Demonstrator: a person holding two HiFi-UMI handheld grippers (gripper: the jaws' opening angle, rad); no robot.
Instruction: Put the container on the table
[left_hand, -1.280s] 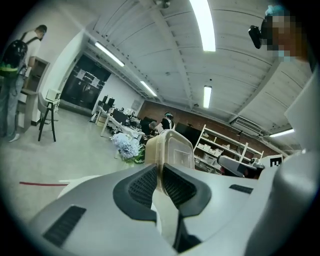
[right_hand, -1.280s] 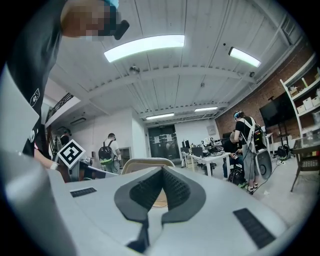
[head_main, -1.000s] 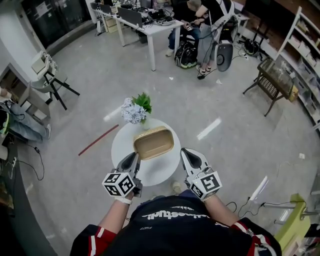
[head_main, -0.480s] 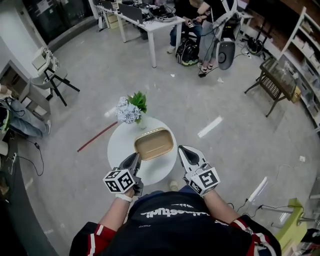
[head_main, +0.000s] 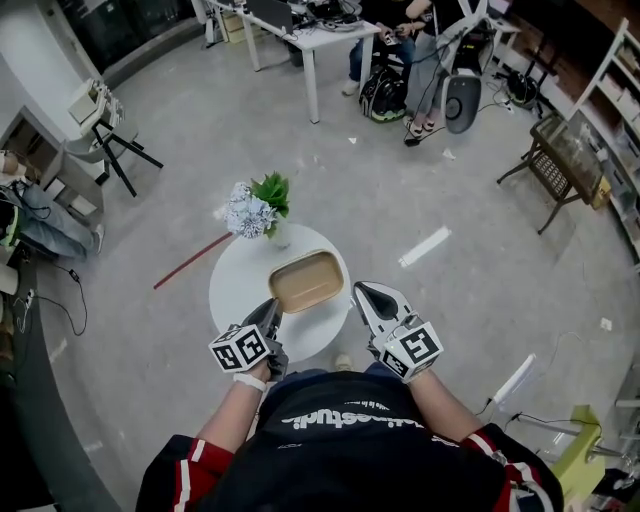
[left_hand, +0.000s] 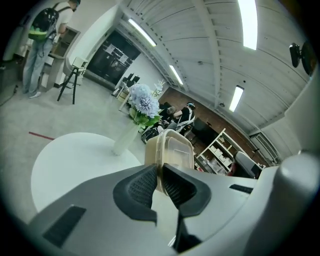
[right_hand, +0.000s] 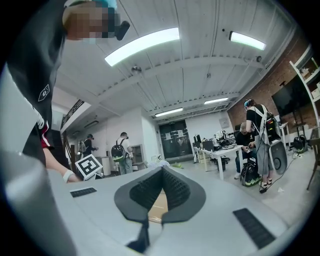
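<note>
In the head view the tan container (head_main: 305, 281) sits over the right part of the round white table (head_main: 232, 300), in front of a vase of flowers (head_main: 254, 209) that stands at the table's far edge. The left gripper (head_main: 272, 310) reaches in from the near side and meets the container's near left corner, while the right gripper (head_main: 363, 293) lies just beside the container's right edge, apart from it as far as this view tells. Whether the container's base rests on the tabletop or hangs just above it cannot be told from here. In the left gripper view the left gripper (left_hand: 159, 175) has its two ribbed pads pinched on the container's (left_hand: 172, 149) thin wall at the rim, so the container stands up directly ahead of the jaws, with the table (left_hand: 65, 160) spread below and to the left and the vase of flowers (left_hand: 131, 125) beyond it. In the right gripper view the right gripper (right_hand: 162, 172) has its pads pressed together at the tips with nothing clamped between them; a patch of tan shows through the narrow slit lower down, too little to identify.
</note>
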